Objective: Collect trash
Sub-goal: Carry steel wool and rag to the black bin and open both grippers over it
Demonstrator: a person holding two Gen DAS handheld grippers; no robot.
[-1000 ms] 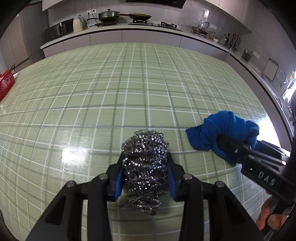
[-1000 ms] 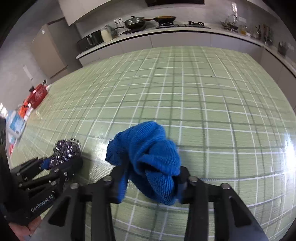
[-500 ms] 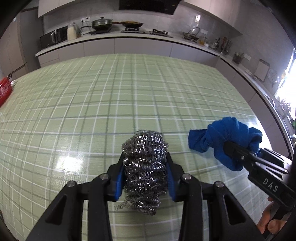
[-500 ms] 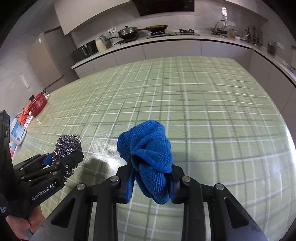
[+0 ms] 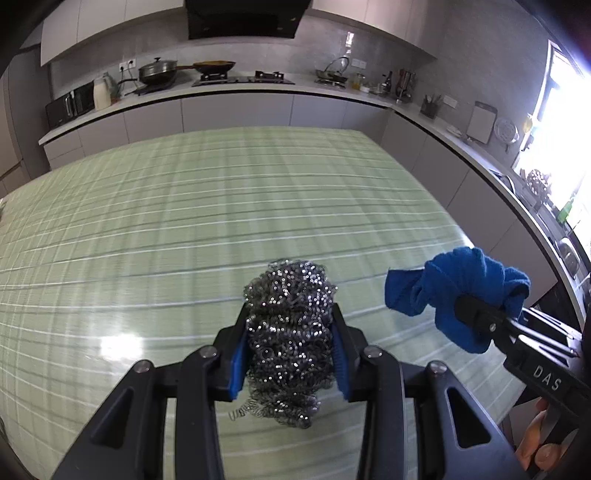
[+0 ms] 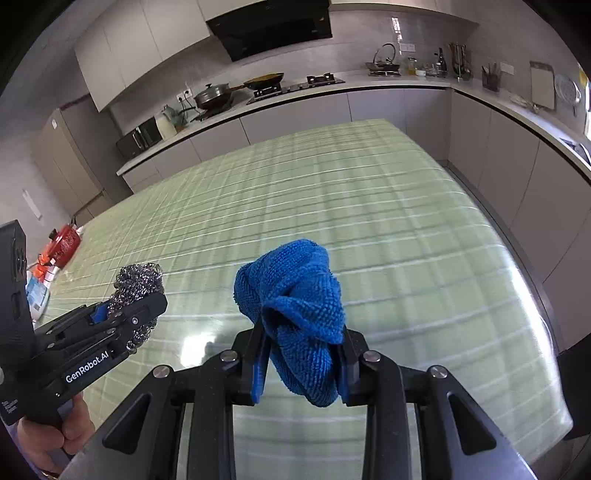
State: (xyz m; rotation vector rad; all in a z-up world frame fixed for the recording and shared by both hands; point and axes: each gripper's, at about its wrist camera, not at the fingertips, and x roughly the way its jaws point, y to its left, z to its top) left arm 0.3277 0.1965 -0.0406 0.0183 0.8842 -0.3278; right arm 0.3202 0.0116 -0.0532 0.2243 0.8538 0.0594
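Kitchen setup, grey cabinets all round and a big desk with a green checked cover in the middle of it. Both tools were loaded at this point. Left tool was clamped on a steel wool scrubber, squeezed between its blue pads, with a loose curl of wire dangling off the bottom. Right tool was clamped on a bunched-up blue cloth, most of the fabric bulging out above the jaws.

What changed: a second earlier both cameras were looking pretty much down at the desk, with the cloth and scrubber low over it, maybe touching it. Now the whole back wall showed up, range hood, stove with the pans, the counter running off to the window, and the desk cover was smeared with motion blur. So both tools had clearly been lifted and tilted up, and the two items came up with them, held side by side above the near end of the desk and not touching each other.

My read is the pickup part was done for both pieces and the carry was starting. No bin showed in either view, so I couldn't say where they were headed. That dangling wire looked like something that could snag.
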